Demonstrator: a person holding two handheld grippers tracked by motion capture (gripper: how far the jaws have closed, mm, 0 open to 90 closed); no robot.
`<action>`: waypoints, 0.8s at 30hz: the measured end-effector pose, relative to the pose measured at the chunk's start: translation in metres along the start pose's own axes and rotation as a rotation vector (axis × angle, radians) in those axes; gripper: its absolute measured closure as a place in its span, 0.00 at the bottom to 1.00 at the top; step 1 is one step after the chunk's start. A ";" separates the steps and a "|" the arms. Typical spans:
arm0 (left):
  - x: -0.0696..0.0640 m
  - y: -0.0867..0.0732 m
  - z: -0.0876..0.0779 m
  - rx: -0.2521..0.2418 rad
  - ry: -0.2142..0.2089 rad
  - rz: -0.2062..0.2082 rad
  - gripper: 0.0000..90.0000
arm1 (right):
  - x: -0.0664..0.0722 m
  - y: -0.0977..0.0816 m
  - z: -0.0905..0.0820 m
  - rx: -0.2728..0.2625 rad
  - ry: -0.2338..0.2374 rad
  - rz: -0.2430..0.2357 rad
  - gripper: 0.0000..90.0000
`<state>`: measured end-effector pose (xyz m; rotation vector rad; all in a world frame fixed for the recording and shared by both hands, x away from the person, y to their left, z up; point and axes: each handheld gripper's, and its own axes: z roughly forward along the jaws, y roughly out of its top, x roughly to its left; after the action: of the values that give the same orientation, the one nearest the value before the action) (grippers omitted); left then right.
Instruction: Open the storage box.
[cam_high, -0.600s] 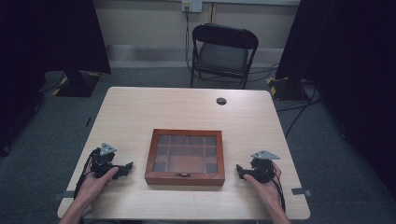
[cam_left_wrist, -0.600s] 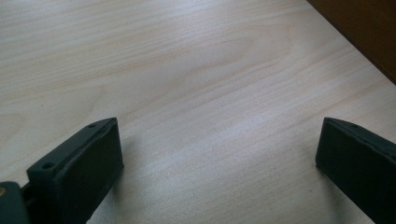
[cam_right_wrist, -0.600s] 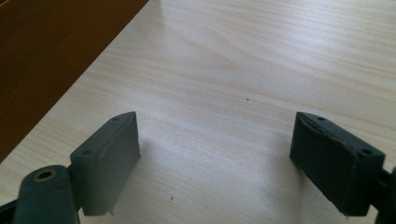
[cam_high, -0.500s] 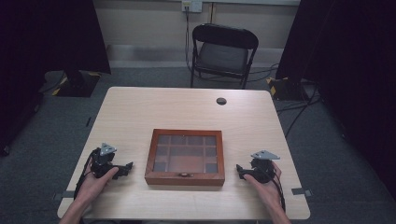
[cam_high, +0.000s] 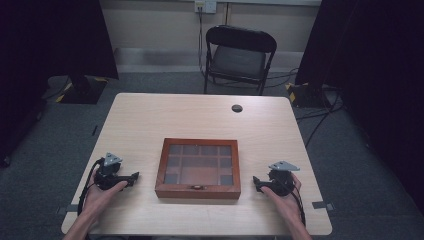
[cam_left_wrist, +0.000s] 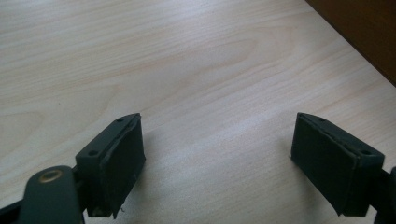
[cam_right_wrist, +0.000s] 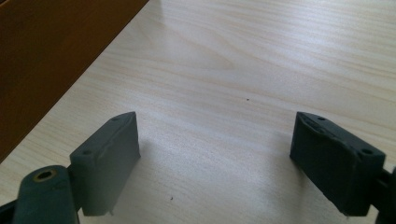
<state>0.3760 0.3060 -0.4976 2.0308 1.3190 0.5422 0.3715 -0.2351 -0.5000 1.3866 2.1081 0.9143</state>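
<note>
A brown wooden box (cam_high: 198, 168) with a glass lid and a small front clasp lies shut near the table's front middle. My left gripper (cam_high: 132, 177) rests on the table to the box's left, jaws wide apart, nothing between them (cam_left_wrist: 217, 158). The box's dark side (cam_left_wrist: 359, 32) shows at the upper right of the left gripper view. My right gripper (cam_high: 256, 181) rests to the box's right, also open and empty (cam_right_wrist: 215, 158), with the box's brown wall (cam_right_wrist: 51, 60) at the left of its view.
The light wooden table (cam_high: 150, 120) has a small black round cap (cam_high: 237, 108) near its far edge. A black folding chair (cam_high: 239, 57) stands behind the table. Cables lie on the grey floor at right (cam_high: 320, 120).
</note>
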 end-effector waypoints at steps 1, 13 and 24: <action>-0.001 0.000 0.000 0.001 0.000 -0.003 0.19 | 0.000 0.000 0.000 0.000 0.001 0.001 0.17; -0.008 0.010 -0.016 -0.083 -0.095 0.046 0.24 | 0.000 0.000 0.000 0.000 0.001 0.000 0.17; -0.016 0.021 -0.035 -0.126 -0.228 0.050 0.30 | 0.000 0.000 0.000 0.001 0.004 -0.002 0.17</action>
<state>0.3603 0.2960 -0.4581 1.9605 1.0755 0.3923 0.3718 -0.2351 -0.4999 1.3843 2.1127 0.9157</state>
